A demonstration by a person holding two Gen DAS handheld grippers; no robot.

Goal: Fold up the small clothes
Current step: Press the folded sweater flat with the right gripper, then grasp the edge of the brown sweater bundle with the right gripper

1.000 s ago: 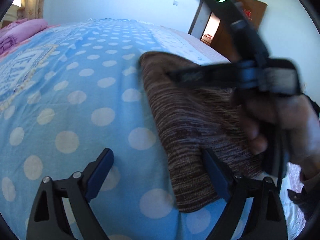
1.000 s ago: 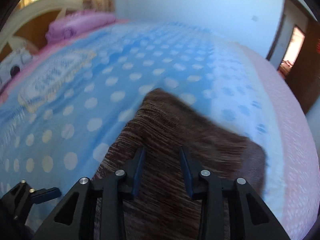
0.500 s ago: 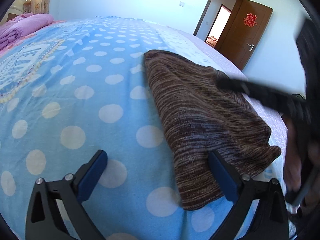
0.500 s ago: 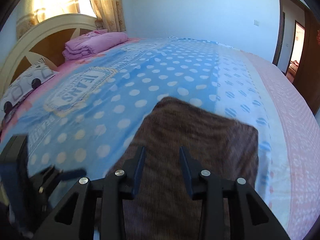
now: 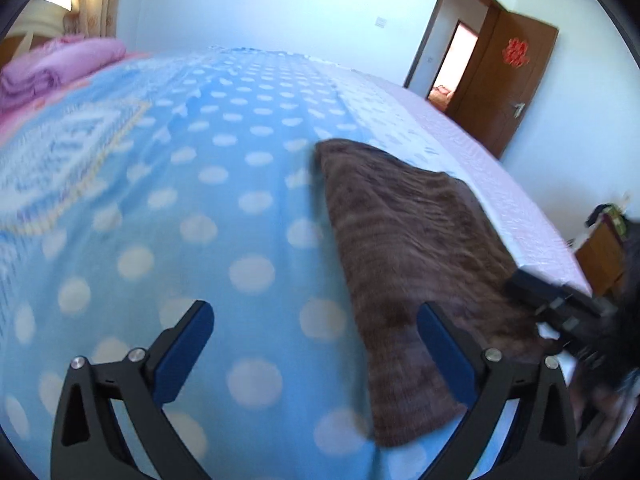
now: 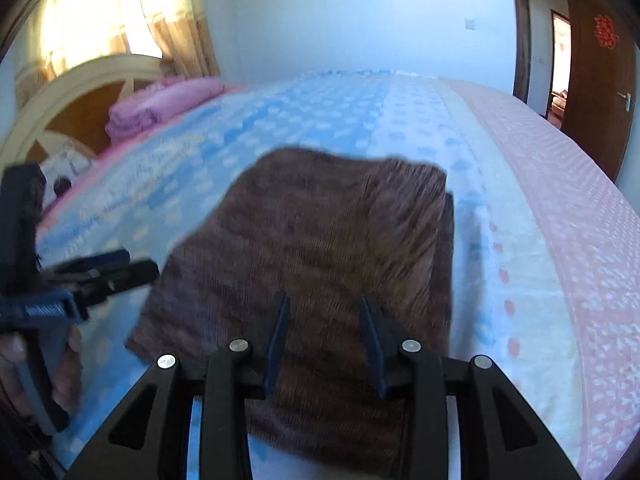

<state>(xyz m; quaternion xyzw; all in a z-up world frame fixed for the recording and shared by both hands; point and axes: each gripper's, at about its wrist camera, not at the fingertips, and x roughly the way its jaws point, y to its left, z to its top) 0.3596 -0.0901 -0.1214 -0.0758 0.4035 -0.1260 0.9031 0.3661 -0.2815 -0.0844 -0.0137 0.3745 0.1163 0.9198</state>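
A brown striped knit garment (image 5: 404, 248) lies folded flat on the blue polka-dot bedspread (image 5: 200, 216). It also shows in the right wrist view (image 6: 320, 248). My left gripper (image 5: 316, 316) is open and empty, above the bedspread at the garment's left edge. My right gripper (image 6: 324, 312) is open a little, empty, above the garment's near end. The right gripper shows at the right edge of the left wrist view (image 5: 560, 308). The left gripper shows at the left of the right wrist view (image 6: 92, 268).
Folded pink bedding (image 6: 164, 104) lies near the wooden headboard (image 6: 76, 100). A pink sheet (image 6: 568, 200) covers the bed's right side. A brown door (image 5: 516, 76) stands open at the back right. A wooden nightstand (image 5: 604, 256) stands beside the bed.
Both grippers have drawn back from the garment. The right gripper moved out of the left view's middle to its right edge. The garment lies still.
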